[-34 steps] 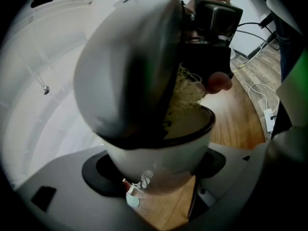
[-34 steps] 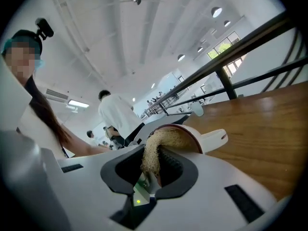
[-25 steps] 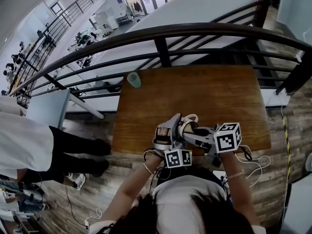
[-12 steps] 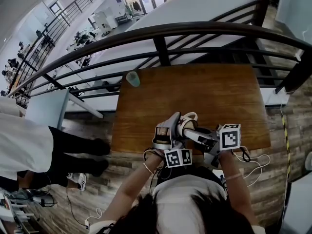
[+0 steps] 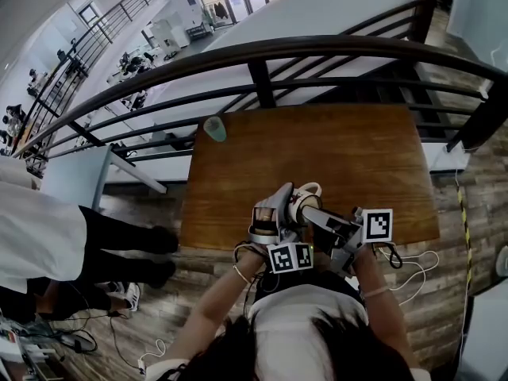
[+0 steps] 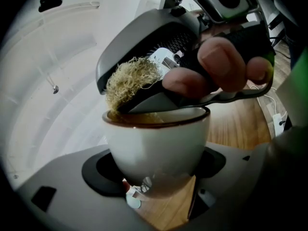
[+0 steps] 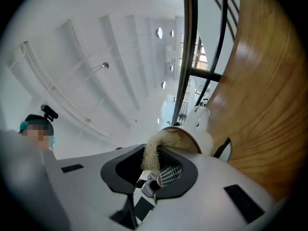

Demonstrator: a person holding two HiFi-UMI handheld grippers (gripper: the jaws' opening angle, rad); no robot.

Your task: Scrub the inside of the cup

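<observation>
Left gripper view, cup (image 6: 156,148), fibrous scrubber (image 6: 129,78) inside

The cup (image 6: 156,150) is glossy white glazed ceramic — the scrubber (image 6: 127,78) coarse, straw-coloured fibre. The bench (image 5: 333,157) is smooth wood with a soft sheen; the right tongs (image 7: 154,166) are matt grey plastic.
</observation>
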